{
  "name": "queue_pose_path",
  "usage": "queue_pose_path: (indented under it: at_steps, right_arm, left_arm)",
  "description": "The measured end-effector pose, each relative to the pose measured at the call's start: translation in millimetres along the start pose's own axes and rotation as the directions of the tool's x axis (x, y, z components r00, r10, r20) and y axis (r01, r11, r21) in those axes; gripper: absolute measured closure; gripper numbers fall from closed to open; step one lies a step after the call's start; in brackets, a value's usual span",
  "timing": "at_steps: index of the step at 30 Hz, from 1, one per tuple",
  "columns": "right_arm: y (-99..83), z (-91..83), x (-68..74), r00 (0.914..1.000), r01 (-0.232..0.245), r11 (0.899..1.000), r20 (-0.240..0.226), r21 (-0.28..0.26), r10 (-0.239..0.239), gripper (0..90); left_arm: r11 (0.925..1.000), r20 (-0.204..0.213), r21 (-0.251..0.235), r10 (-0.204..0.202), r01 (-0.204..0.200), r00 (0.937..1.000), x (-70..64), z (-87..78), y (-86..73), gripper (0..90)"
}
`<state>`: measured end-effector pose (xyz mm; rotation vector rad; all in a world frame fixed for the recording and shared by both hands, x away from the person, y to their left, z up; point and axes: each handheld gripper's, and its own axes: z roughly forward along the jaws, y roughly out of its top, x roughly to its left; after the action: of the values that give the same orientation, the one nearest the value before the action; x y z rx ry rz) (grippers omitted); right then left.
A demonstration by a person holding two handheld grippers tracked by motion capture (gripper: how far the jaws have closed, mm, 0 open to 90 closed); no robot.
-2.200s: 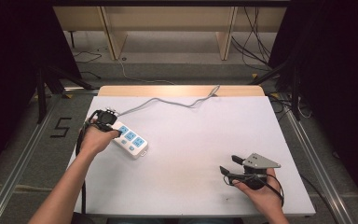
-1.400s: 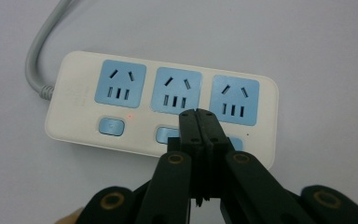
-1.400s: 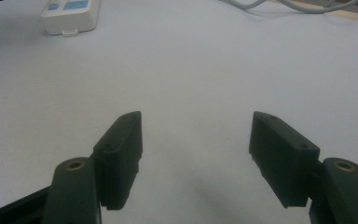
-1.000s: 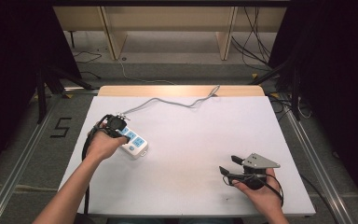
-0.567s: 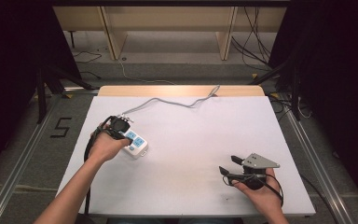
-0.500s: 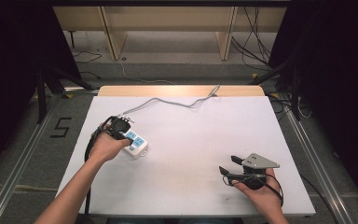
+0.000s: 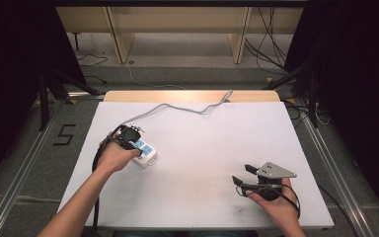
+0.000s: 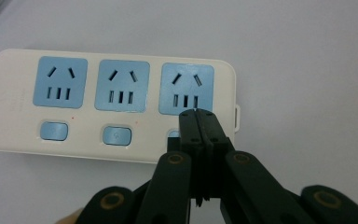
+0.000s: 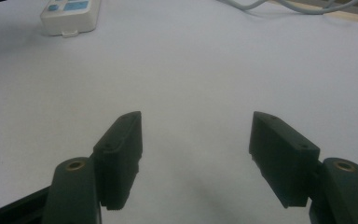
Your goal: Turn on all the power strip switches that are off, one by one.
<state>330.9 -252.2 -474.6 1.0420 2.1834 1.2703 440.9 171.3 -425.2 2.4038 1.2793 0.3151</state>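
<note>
3 blue sockets and a row of blue buttons on the white power strip [image 8: 112, 105], plain from the left gripper view, half hidden under the hand from above. Left gripper [image 8: 200, 114] pinched shut, tips pressing the end button. Strip on the table's [image 7: 202, 163] left, slanting away toward its grey cord [image 7: 187, 106]. Right gripper [image 9: 196, 133] wide apart, empty.

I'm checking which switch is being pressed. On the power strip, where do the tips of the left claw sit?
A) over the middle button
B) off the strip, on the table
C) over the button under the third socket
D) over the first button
C: in the left gripper view the shut left claw covers the button under the third socket of the power strip; the other two buttons show uncovered.
</note>
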Motion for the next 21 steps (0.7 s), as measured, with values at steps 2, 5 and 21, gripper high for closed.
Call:
queue_pose_path:
  at_steps: [2,5,21]
  right_arm:
    - [-0.1,0.6,0.1,1.0000,0.002,1.000,-0.002,0.001,-0.002,35.7]
    - [0.2,0.6,0.6,1.0000,0.001,1.000,-0.003,0.002,-0.001,35.7]
    - [0.1,0.4,0.3,1.0000,0.001,1.000,-0.003,0.000,-0.001,35.7]
  left_arm:
    - [1.0000,-0.003,0.002,-0.003,0.003,1.0000,0.4,0.9,-0.1,90.0]
    - [1.0000,-0.005,0.006,-0.004,0.004,1.0000,2.0,1.7,0.0,90.0]
    - [0.9999,-0.010,0.016,0.001,-0.001,0.9999,1.1,4.5,2.3,90.0]
